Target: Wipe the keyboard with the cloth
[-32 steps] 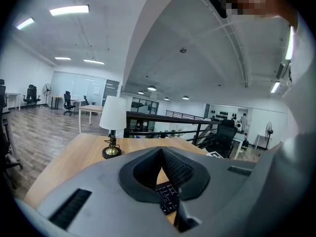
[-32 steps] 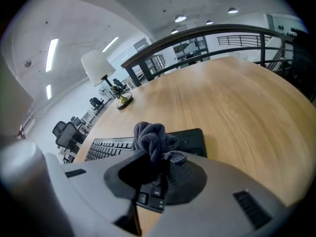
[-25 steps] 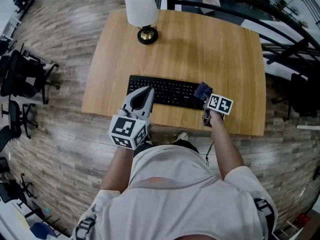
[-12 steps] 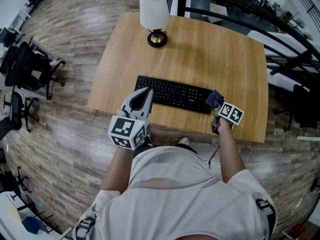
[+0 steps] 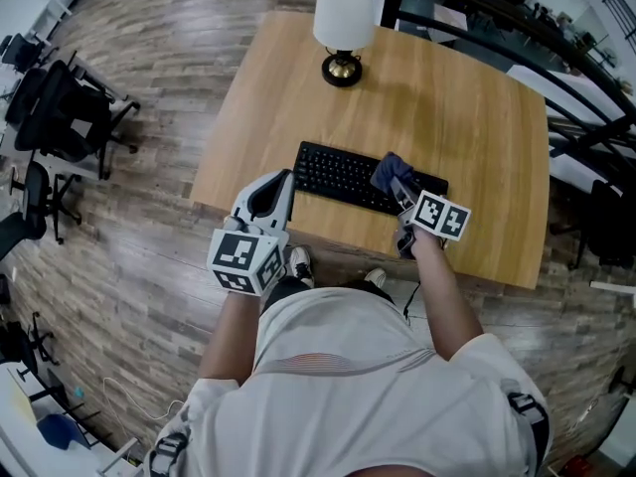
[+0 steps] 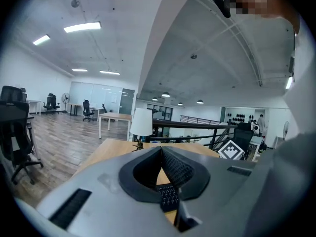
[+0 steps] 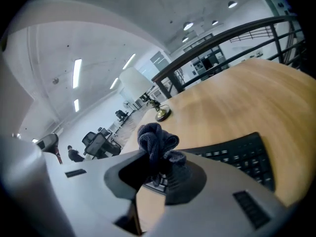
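I am pinching the dark blue cloth [image 7: 156, 140] between my right gripper [image 7: 157, 168] jaws, holding it over the right half of the black keyboard [image 5: 338, 175] on the wooden desk [image 5: 467, 117]. My left gripper [image 6: 160, 154] is hovering near the keyboard's left end, its jaws closed on nothing.

The location is an open-plan office. A wooden desk [image 5: 467, 117] carries a black keyboard [image 5: 338, 172] and a table lamp [image 5: 344, 13]. Left of the desk, black swivel chairs [image 5: 60, 117] stand on a wood-plank floor [image 5: 159, 58]. Beyond the desk are further worktables [image 6: 116, 115] with chairs and a black railing [image 6: 188, 124]. Strip lights [image 6: 82, 27] are mounted on the ceiling above.
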Tool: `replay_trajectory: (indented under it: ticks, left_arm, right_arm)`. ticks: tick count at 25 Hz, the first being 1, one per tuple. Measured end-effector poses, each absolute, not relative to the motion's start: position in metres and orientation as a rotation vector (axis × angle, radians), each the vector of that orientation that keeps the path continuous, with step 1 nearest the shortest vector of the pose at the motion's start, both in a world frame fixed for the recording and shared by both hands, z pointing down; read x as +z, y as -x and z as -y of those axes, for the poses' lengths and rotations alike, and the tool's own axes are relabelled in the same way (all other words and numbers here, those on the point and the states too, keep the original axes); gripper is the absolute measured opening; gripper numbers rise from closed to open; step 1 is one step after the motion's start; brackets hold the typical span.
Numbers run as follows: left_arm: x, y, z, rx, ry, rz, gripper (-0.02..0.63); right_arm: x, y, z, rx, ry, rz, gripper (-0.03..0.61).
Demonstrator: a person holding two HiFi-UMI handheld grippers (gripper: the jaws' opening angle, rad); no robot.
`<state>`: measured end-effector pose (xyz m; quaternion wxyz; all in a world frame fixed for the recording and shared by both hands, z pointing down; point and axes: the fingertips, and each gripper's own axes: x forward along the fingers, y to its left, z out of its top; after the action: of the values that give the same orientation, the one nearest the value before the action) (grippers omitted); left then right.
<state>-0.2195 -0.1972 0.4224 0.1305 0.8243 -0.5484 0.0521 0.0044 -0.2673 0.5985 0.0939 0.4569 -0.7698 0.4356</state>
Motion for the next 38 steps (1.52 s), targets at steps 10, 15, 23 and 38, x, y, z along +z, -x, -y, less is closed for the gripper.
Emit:
replay_trajectory:
  ticks: [10,15,23,38]
  left_arm:
    - [0.443,0.288,0.189,0.152,-2.316,1.631,0.015]
    - [0.446,0.319,0.185,0.153,-2.288,1.658,0.014]
    - [0.459,0.334,0.180,0.175,-2.276,1.636,0.015]
    - [0.448,0.244,0.224,0.193,-2.430,1.449,0.015]
  right_arm:
    - [0.635,0.181,0.260,1.272,-1.000,2.297,0.129]
    - [0.669,0.239,0.260,1.286,-0.920,2.233,0.129]
    - [0.709,0.243,0.268,1.248,-1.003,2.115,0.129]
    - [0.713,0.122,0.252,1.384,-1.158,2.050,0.129]
